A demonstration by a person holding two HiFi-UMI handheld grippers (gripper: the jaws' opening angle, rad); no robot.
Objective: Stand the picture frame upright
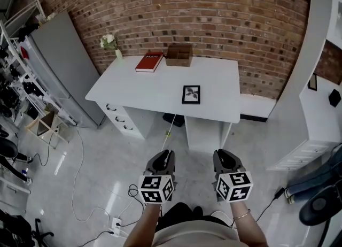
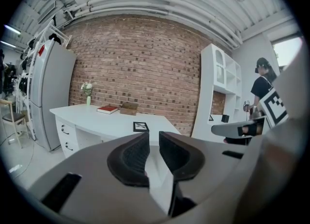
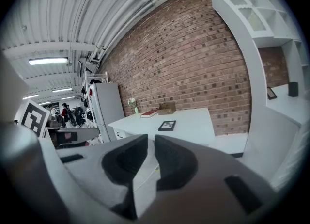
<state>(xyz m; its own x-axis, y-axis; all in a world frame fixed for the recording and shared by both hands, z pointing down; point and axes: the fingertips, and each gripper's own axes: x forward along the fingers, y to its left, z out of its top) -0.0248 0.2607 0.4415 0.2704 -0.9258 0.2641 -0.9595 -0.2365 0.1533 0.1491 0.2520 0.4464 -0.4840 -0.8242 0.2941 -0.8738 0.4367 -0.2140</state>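
Two grippers: left gripper (image 1: 166, 155) and right gripper (image 1: 224, 155) are hovering short of worktop (image 1: 160, 88), fingers parted, empty.
Frame (image 1: 191, 94): lying flat near worktop's front edge.
Risk: clumsy pinch sliding it off that edge.

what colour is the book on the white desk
Red. The book shows best in the head view.

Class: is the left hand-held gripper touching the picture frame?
Apart. Head view: the left hand-held gripper hangs over the floor, short of the desk where the picture frame lies flat.
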